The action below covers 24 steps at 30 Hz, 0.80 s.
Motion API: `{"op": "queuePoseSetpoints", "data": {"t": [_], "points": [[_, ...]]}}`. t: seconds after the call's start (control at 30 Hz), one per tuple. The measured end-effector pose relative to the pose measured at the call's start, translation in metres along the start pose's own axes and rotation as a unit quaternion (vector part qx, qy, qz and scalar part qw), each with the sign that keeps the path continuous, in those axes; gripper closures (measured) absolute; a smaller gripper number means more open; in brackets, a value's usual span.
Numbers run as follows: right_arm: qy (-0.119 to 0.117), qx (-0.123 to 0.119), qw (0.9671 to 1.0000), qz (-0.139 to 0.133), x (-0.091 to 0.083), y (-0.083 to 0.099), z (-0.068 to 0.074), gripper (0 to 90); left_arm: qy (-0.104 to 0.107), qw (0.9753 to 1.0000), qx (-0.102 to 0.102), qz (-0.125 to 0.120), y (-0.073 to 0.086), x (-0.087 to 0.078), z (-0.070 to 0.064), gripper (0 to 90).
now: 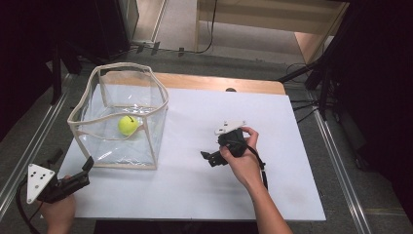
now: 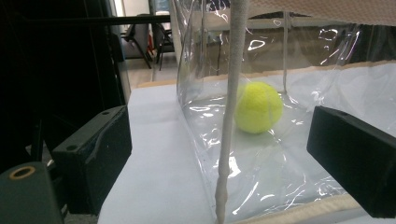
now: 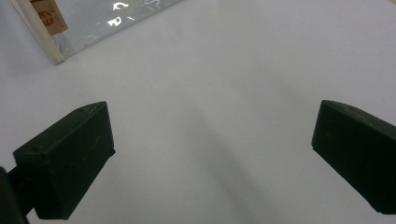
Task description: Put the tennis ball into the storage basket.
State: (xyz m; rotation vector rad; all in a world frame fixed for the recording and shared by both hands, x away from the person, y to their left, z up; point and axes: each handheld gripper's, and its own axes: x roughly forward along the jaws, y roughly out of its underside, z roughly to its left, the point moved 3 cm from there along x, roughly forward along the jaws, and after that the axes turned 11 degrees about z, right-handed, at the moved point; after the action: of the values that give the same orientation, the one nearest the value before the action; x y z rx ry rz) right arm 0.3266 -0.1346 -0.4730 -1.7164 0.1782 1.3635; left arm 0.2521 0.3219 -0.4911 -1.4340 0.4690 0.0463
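White tabletop (image 1: 204, 180) is seen on a wooden table, dark room around, grey floor and rails at the frame edges; clear bag (image 1: 122, 117) with cream trim stands upper left of centre; tennis ball (image 1: 128, 125) lies inside it on the bag floor; left gripper (image 1: 73, 178) is held at lower left, jaws wide apart, nothing clamped, just beside the bag's near corner, ball beyond the corner seam; right gripper (image 1: 210, 157) is held mid-frame over bare tabletop, jaws apart, empty, well apart from the ball.

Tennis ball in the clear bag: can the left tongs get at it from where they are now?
Probably not directly: the left tongs sit open outside the clear bag, whose wall stands between them and the tennis ball. The open top looks free.
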Motion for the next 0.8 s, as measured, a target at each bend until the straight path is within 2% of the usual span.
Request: {"op": "queuePoseSetpoints", "data": {"t": [0.4, 0.63, 0.8], "points": [[0.010, 0.024, 0.9991, -0.033, -0.011, 0.035, -0.011, 0.0, 0.000, 1.0000, 0.001, 0.000, 0.000, 0.000, 0.000, 6.9], [0.016, 0.030, 0.9977, -0.060, -0.017, 0.054, -0.015, 0.0, -0.002, 1.0000, 0.003, 0.002, 0.000, 0.000, 0.000, 6.9], [0.021, 0.035, 0.9968, -0.069, -0.021, 0.065, -0.018, 0.0, -0.003, 1.0000, 0.004, 0.003, 0.000, 0.000, 0.000, 6.9]]}}
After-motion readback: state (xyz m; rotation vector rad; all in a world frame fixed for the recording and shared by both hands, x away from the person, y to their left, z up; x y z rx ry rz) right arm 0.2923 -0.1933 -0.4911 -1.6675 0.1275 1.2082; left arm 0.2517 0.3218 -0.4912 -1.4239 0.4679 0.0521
